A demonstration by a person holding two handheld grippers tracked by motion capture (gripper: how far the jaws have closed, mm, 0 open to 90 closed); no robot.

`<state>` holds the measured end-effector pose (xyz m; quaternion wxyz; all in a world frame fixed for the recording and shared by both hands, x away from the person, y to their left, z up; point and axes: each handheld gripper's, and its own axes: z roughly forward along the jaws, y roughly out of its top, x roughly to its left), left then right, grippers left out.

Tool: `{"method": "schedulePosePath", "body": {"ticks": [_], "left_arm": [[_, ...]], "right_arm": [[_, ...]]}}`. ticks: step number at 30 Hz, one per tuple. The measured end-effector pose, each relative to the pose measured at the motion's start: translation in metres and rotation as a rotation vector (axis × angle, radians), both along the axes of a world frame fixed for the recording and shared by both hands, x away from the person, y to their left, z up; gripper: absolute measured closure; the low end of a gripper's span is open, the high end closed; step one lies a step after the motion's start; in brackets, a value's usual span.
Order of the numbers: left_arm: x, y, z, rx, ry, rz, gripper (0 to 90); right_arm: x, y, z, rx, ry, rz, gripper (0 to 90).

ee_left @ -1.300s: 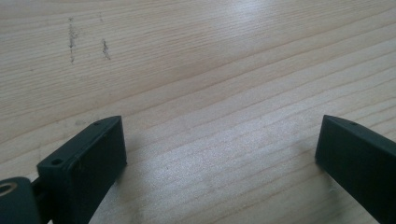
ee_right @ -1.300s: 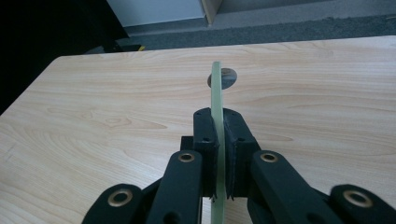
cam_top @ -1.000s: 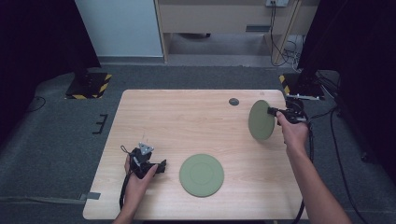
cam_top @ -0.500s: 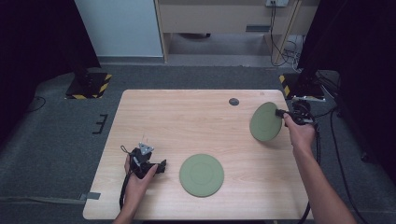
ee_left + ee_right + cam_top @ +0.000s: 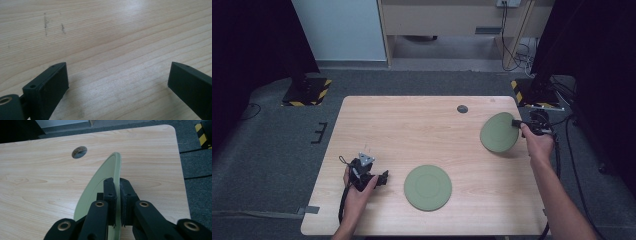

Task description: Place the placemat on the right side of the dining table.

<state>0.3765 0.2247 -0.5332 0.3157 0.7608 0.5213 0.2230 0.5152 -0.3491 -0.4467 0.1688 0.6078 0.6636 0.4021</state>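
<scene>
The held plate (image 5: 499, 132) sits at the right side of the surface (image 5: 412, 130), tilted up on edge w/ its face turned toward the left of the high view, lower rim near or on the wood; can't tell which. The right claw (image 5: 518, 123) has it by the rim at about 3 o'clock, jaws clamped on the thin edge. In the right claw view the plate (image 5: 100, 185) runs away from the jaws edge-on, so its flat plane lines up w/ the claw's own axis.

Key relation for the next move: the 2nd plate (image 5: 428, 187) lies flat at roughly 7–8 o'clock from the held one, well apart, nearer the person's edge. If stacking is the aim (a guess), the held plate has to travel that way and tip flat, face down or up.

Looks: both plates are round, matte sage green, thin, w/ a shallow raised rim and a faint inner ring.

Left claw (image 5: 379, 179) rests on the surface at 9 o'clock of the flat plate, just beside it, not touching. Its jaws stand wide apart w/ bare wood between them. It's the nearer claw to the flat plate; the right is well off.

A cable hole (image 5: 462, 108) lies at about 11 o'clock from the held plate.
</scene>
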Motion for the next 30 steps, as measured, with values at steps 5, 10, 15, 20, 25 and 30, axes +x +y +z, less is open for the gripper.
{"method": "schedulePosePath", "body": {"ticks": [5,10,15,20,25,30], "left_arm": [[0.001,0.004,0.0,-0.003,0.001,0.012,3.0],[0.002,0.006,-0.001,-0.001,0.007,0.024,3.0],[0.001,0.008,-0.001,-0.002,0.01,0.037,3.1],[0.001,0.01,-0.001,-0.001,0.016,0.043,3.1],[0.0,0.011,-0.001,-0.001,0.013,0.047,3.5],[0.0,0.011,-0.002,-0.001,0.018,0.045,3.5]], "right_arm": [[0.001,-0.006,-0.008,0.003,0.014,-0.012,85.8],[0.003,-0.013,-0.014,0.01,0.021,-0.016,85.8],[0.006,-0.017,-0.018,0.022,0.026,-0.019,85.8],[0.007,-0.023,-0.028,0.038,0.041,-0.035,85.8],[0.008,-0.028,-0.037,0.042,0.056,-0.045,85.7],[0.008,-0.033,-0.044,0.05,0.069,-0.048,85.6]]}}
